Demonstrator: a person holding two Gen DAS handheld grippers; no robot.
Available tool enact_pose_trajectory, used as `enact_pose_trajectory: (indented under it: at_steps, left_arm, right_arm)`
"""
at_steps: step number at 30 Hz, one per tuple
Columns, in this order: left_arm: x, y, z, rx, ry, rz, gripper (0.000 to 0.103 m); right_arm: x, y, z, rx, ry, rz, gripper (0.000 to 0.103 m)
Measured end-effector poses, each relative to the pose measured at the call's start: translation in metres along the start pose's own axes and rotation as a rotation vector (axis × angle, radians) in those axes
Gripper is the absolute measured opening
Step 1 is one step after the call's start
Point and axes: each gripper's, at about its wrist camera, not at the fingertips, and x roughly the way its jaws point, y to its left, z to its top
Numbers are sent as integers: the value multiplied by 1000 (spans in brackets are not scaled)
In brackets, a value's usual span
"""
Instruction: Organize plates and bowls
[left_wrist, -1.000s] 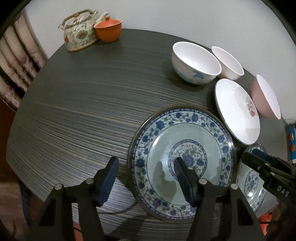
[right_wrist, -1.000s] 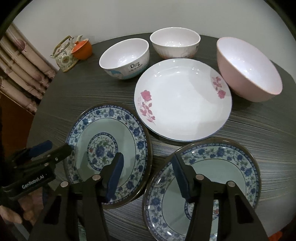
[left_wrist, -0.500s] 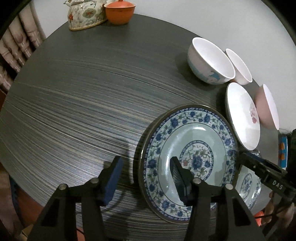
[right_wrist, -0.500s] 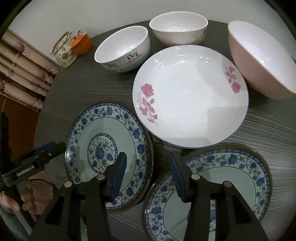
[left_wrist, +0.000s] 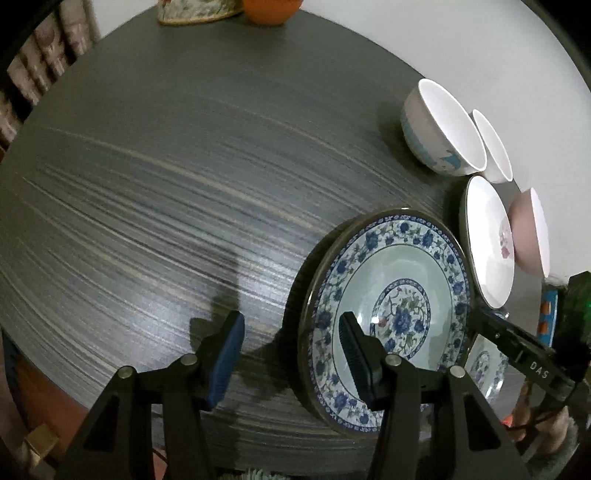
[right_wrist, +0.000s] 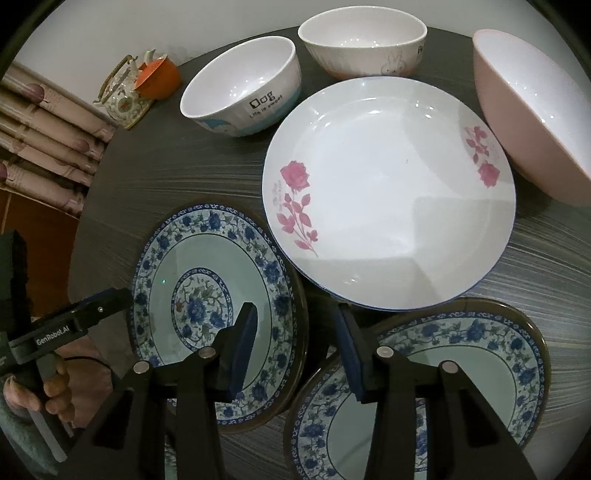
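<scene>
Two blue-flowered plates lie on the dark round table: the left one (left_wrist: 391, 314) (right_wrist: 207, 306) and the right one (right_wrist: 424, 387). A white rose plate (right_wrist: 391, 192) (left_wrist: 487, 240) lies behind them. Behind it stand a white "Dog" bowl (right_wrist: 243, 88) (left_wrist: 439, 129), a white rabbit bowl (right_wrist: 362, 40) and a pink bowl (right_wrist: 532, 110) (left_wrist: 532, 229). My left gripper (left_wrist: 291, 354) is open, its jaws astride the left plate's left rim. My right gripper (right_wrist: 299, 347) is open over the gap between the two blue plates.
A flowered teapot (right_wrist: 122, 96) and an orange lidded cup (right_wrist: 159, 77) stand at the table's far left edge. The table's left half (left_wrist: 166, 184) is bare dark wood grain. Curtains hang to the left beyond the table.
My left gripper has moved forward and left, so its jaws now straddle the left plate's rim. My right gripper has moved forward and lower toward the plates. No dish has moved.
</scene>
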Motion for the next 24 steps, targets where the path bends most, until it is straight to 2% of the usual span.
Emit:
enact_pose_trajectory:
  at_steps: [5, 10, 12, 13, 14, 22, 24]
  left_arm:
    - [3, 10, -3, -13, 25, -19, 54]
    - [3, 4, -5, 14, 16, -28, 54]
    - [2, 2, -5, 25, 15, -32, 48]
    - [4, 2, -5, 26, 20, -34, 40]
    - [5, 1, -5, 24, 23, -35, 38]
    - [11, -4, -3, 29, 32, -28, 38]
    - [13, -7, -4, 32, 32, -32, 33]
  right_arm:
    - [4, 0, 1, 8, 13, 9, 41]
    - [6, 2, 2, 0, 19, 7, 40]
    - [6, 1, 2, 2, 24, 9, 38]
    - [5, 1, 2, 6, 21, 13, 38]
    - [4, 1, 2, 7, 18, 17, 38]
    - [3, -2, 5, 3, 25, 6, 38]
    - [7, -2, 5, -1, 34, 6, 36]
